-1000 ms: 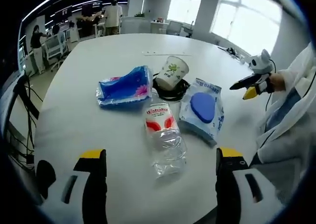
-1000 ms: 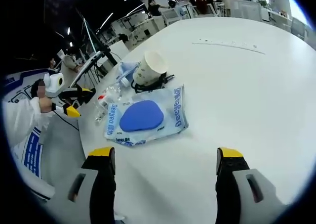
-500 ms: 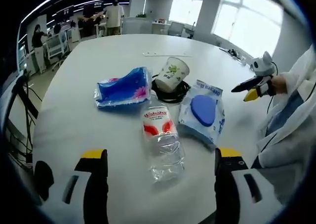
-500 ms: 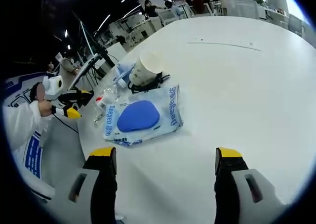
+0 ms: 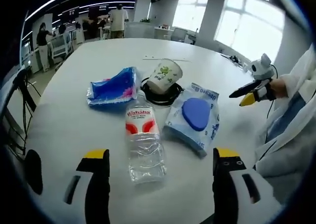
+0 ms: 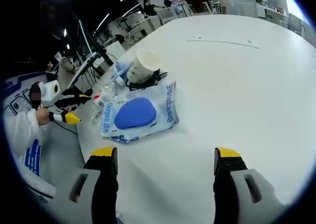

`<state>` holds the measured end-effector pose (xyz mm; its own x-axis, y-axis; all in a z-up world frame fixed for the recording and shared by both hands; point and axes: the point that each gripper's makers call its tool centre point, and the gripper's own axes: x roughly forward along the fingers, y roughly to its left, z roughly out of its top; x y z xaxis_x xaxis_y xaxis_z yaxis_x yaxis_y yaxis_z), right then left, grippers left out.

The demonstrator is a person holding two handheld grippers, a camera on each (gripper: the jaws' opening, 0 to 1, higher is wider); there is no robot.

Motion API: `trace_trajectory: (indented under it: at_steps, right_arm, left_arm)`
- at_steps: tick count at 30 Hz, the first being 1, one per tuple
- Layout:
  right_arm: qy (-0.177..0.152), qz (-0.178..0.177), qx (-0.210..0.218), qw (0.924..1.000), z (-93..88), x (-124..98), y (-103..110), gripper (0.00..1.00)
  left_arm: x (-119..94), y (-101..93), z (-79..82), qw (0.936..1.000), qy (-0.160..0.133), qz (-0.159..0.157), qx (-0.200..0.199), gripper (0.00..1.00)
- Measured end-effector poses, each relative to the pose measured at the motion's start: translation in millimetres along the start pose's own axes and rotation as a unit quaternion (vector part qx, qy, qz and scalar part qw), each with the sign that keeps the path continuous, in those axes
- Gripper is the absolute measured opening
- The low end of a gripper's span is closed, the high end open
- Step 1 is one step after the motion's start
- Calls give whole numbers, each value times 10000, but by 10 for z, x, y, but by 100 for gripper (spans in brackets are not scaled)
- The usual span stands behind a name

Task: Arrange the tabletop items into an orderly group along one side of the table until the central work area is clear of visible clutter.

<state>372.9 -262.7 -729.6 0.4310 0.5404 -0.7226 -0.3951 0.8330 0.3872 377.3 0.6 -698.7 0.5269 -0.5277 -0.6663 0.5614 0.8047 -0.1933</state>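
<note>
White round table point(image 5: 98, 56): clear plastic bottle point(image 5: 143, 145) lies between blue packet point(image 5: 112, 87) and wipes pouch point(image 5: 193, 116). Left gripper point(image 5: 156, 184) and right gripper point(image 6: 164, 182) both stand apart, empty.

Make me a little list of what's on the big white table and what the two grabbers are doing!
table: white table, round edge
bottle: clear plastic bottle lying on its side
cup: paper cup, tilted, resting on a black cable
packets: blue packet beside the cup; wipes pack lying flat
left gripper: open, empty, facing the bottle
right gripper: open, empty, above bare table
</note>
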Motion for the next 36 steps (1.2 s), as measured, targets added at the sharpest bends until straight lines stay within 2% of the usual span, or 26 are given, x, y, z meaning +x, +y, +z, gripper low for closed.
trace_trajectory:
  at_steps: [2, 9, 13, 17, 21, 24, 27, 30, 36]
  right_arm:
    - [4, 0, -11, 10000, -6, 1, -3, 80]
    - [33, 11, -26, 10000, -25, 14, -18, 79]
    - [34, 21, -255, 9997, -7, 20, 7, 78]
    - [40, 75, -305, 9995, -10, 22, 33, 78]
    - [41, 80, -357, 9993, -9, 14, 34, 76]
    - [13, 85, -352, 9993, 4, 15, 26, 76]
    - [-14, 97, -336, 9994, 20, 17, 14, 75]
    - [-16, 81, -422, 9991, 43, 13, -23, 73]
    - [-30, 103, -520, 9986, 77, 5, -51, 71]
  left_arm:
    - [-28, 6, 35, 9997, -140, 149, -118, 86]
    - [-38, -157, 15, 9985, -386, 214, -311, 84]
    - [-9, -209, 6, 9969, -530, 317, -484, 82]
    - [7, -237, 17, 9955, -671, 407, -531, 86]
    - [-52, -199, 32, 9941, -688, 646, -529, 79]
    - [-114, -184, 63, 9914, -838, 855, -524, 77]
    - [-155, -238, 30, 9872, -907, 955, -901, 72]
    - [-121, -365, -10, 9856, -998, 828, -1083, 72]
    - [3, -563, -120, 9867, -877, 709, -1170, 70]
